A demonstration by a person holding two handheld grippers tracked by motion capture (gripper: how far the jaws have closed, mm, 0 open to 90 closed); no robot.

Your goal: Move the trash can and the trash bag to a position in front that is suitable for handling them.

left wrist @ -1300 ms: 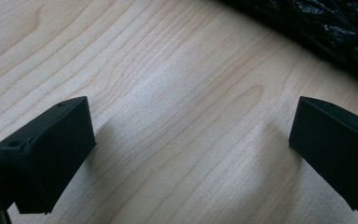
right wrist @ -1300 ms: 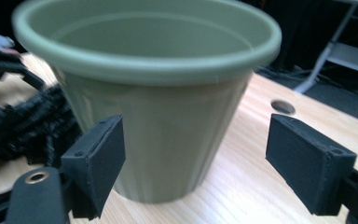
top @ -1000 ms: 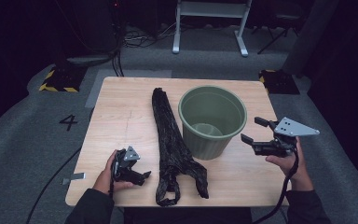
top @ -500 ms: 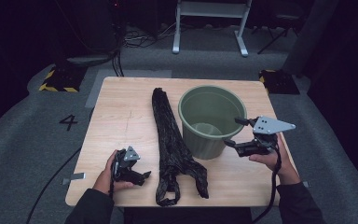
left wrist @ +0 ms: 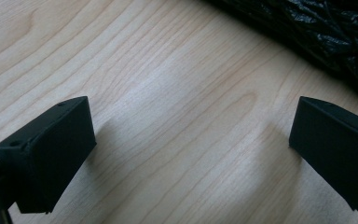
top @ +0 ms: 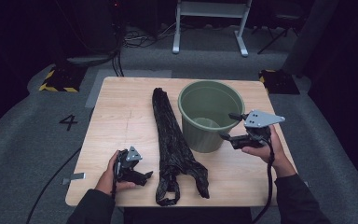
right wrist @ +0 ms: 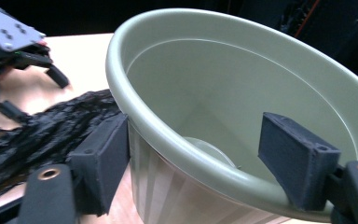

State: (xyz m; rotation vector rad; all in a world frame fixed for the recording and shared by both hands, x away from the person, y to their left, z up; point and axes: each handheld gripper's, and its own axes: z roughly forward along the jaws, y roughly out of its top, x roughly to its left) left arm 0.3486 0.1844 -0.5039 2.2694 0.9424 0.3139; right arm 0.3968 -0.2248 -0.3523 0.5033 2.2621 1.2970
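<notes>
Right claw [top: 230,126]: you are straddling the round green plastic bucket's [top: 200,135] rim, jaws wide, just closing slightly, not gripping.
Left claw [top: 142,176]: you are resting it open on the light wooden table [top: 121,116].
Bucket: standing upright beside the crumpled black plastic bag [top: 172,144].

On the table [top: 121,107] a bucket [top: 210,114] stood right of centre, with a long bag [top: 171,140] lying just left of it. The right gripper [top: 228,127] straddled the bucket's near rim. The left gripper [top: 145,176] rested left of the bag.
</notes>
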